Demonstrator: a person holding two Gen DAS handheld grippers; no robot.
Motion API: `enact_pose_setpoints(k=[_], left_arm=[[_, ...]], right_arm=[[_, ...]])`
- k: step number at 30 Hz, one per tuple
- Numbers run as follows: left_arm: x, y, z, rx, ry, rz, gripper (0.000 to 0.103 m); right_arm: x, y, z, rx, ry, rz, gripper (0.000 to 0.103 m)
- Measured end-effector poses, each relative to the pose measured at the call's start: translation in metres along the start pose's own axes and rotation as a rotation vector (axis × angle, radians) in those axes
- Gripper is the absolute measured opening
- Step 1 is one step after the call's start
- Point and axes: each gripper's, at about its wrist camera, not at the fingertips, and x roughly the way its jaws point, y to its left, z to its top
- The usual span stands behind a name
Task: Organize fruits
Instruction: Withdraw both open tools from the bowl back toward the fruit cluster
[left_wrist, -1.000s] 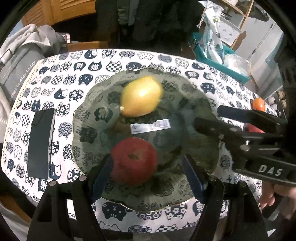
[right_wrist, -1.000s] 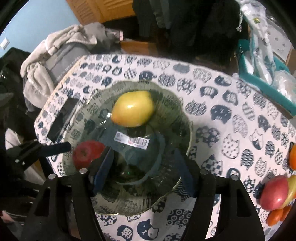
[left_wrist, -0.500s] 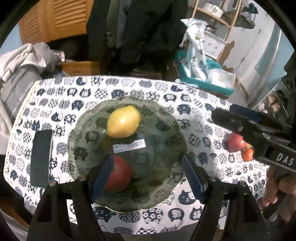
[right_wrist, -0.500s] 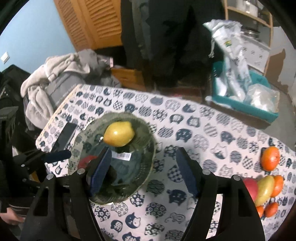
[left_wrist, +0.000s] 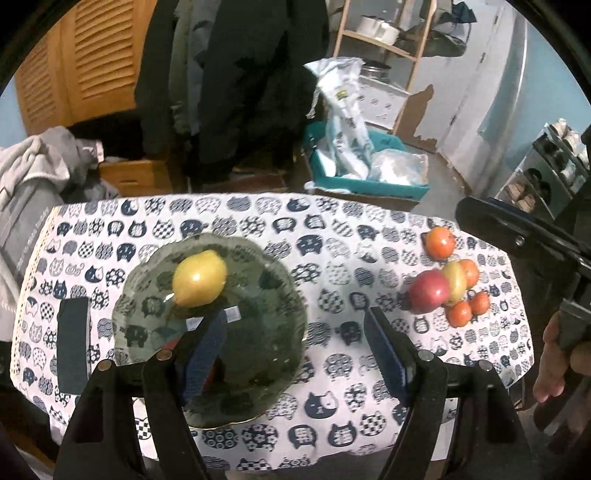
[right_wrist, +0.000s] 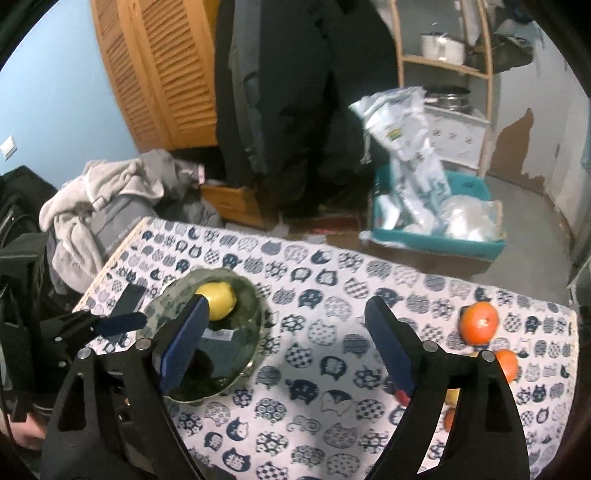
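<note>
The left gripper (left_wrist: 295, 343) holds its flat blue pads spread wide and empty above a scalloped, translucent glass plate (left_wrist: 273, 280); the right gripper (right_wrist: 288, 339) gapes likewise; a smooth oval lemon (left_wrist: 199, 278) lies on the plate; round, glossy fruits (left_wrist: 448, 288) cluster well apart on the cat-print tablecloth (left_wrist: 332, 236); a dark flat phone (left_wrist: 73, 343) lies beside the plate.

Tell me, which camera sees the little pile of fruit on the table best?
The left wrist view: the fruit pile lies whole and unblocked on the tablecloth. In the right wrist view, the right hand-held gripper hides most of it; only two oranges show clearly.
</note>
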Motion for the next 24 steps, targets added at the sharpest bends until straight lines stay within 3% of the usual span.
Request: enact_pose_setpoints(k=[6,24], left_arm=[[-0.01,-0.024,0.007,0.022,-0.031,-0.014,0.086],[-0.028,-0.088,0.019,0.1,-0.083,-0.079,0.086]], right_arm=[[-0.032,-0.022,-0.005,0.017,-0.046,-0.053,0.089],[-0.103,-0.078,-0.02,0.021,-0.149,-0.207,0.089]])
